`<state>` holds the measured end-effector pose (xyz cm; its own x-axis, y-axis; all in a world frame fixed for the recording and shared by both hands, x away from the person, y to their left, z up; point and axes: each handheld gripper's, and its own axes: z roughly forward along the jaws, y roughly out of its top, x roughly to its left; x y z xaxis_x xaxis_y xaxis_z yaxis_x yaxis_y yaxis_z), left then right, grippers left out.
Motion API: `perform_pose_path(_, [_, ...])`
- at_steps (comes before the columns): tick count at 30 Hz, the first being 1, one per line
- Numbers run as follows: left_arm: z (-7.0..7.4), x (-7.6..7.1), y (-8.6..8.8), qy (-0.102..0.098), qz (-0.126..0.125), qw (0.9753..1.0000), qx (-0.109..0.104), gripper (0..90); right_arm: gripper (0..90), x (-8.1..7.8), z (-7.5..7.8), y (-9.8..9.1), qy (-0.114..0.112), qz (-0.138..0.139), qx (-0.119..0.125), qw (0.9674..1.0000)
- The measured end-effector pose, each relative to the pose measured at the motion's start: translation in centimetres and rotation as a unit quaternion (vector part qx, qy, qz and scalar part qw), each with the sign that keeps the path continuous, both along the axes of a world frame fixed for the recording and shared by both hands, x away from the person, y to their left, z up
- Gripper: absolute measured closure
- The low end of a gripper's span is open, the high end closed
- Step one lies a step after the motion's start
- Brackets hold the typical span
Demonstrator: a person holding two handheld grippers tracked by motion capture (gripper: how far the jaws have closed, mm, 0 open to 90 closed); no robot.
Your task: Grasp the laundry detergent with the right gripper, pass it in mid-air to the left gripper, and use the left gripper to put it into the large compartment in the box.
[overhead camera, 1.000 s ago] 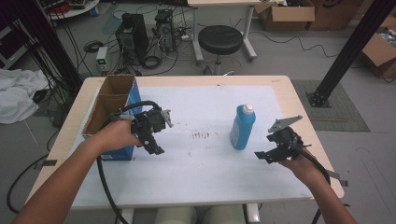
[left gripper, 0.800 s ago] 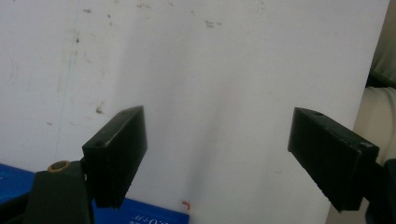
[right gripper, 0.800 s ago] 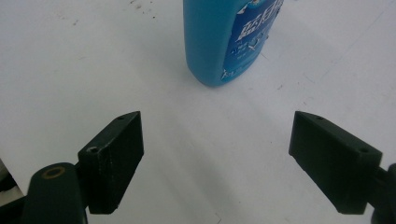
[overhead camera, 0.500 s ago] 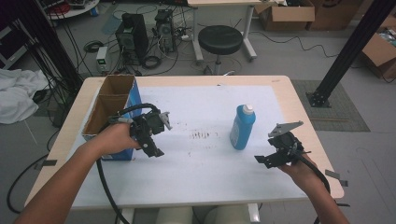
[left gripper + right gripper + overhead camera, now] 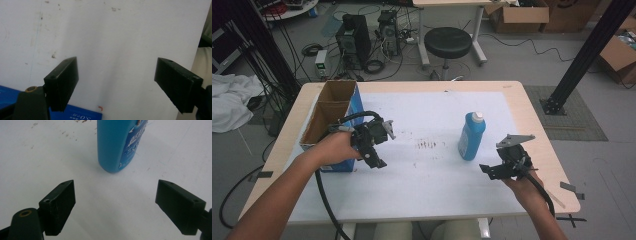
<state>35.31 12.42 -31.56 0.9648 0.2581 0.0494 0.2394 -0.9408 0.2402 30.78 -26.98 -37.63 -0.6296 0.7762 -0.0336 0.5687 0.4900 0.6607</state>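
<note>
A blue bottle [image 5: 472,137] with a white cap stands upright on the white mat, right of centre. My right gripper [image 5: 492,172] hovers just to its right and nearer the front edge, pointing left. In the right gripper view the bottle [image 5: 117,145] stands beyond the right gripper [image 5: 115,183], whose jaws are wide apart with nothing between them. My left gripper [image 5: 375,154] hangs beside an open cardboard box with blue sides [image 5: 329,120] at the table's left. The left gripper [image 5: 116,62] is open over bare mat, with a corner of the blue box [image 5: 75,114] just below it.
The white mat [image 5: 427,185] covers most of the wooden table [image 5: 537,125]; small brown marks [image 5: 428,145] lie at its middle. Beyond the table stand a black stool [image 5: 448,40], computer cases and cables. A black post [image 5: 582,55] rises at the right.
The right gripper has drifted slightly toward the table's front edge. The left gripper and the bottle stay where they were.
</note>
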Motion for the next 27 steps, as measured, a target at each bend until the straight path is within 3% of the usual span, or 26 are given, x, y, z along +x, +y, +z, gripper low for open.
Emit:
perform_pose_path(14, [-0.3,0.0,0.2,0.005,0.002,1.0,-0.001,20.2,16.0,-0.6,-0.1,1.8,-0.041,-0.057,0.029,0.9971])
perform_pose_path(24, [-0.5,0.0,-0.1,0.006,-0.001,1.0,0.0,20.3,15.6,-1.1,-0.9,2.8,-0.072,-0.097,0.065,0.9906])
perform_pose_path(27, [-0.5,0.0,-0.2,0.006,-0.001,1.0,0.0,20.3,15.6,-1.4,-1.3,3.1,-0.091,-0.119,0.079,0.9856])
